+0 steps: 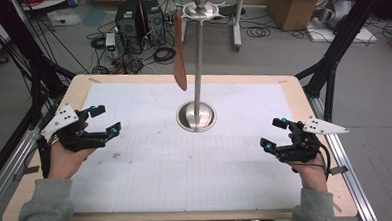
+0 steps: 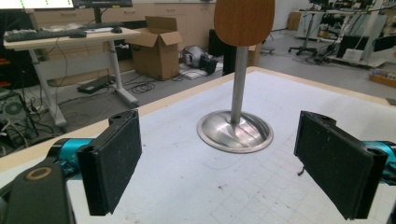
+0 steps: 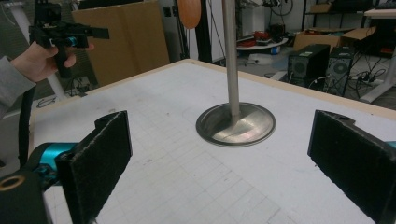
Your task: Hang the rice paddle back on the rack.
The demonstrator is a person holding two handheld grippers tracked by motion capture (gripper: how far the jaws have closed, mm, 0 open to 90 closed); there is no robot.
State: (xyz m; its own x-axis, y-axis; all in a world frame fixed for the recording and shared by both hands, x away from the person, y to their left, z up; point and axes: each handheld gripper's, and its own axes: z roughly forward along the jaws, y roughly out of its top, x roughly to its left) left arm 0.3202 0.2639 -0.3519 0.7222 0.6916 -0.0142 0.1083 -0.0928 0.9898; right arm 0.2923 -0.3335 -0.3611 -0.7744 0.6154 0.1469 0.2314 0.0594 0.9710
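On the gridded table [image 1: 152, 192], our left gripper [image 1: 106, 120] and right gripper [image 1: 274, 133] sit released; reaching carelessly toward twelve o'clock could swing the wooden spatula [image 1: 179, 56] off its stand [image 1: 196, 115].

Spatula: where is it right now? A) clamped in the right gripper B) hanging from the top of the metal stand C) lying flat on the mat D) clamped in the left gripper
B: the spatula hangs from the top of the stand, blade down and off the mat, while the left gripper and right gripper sit open and empty at the sides.
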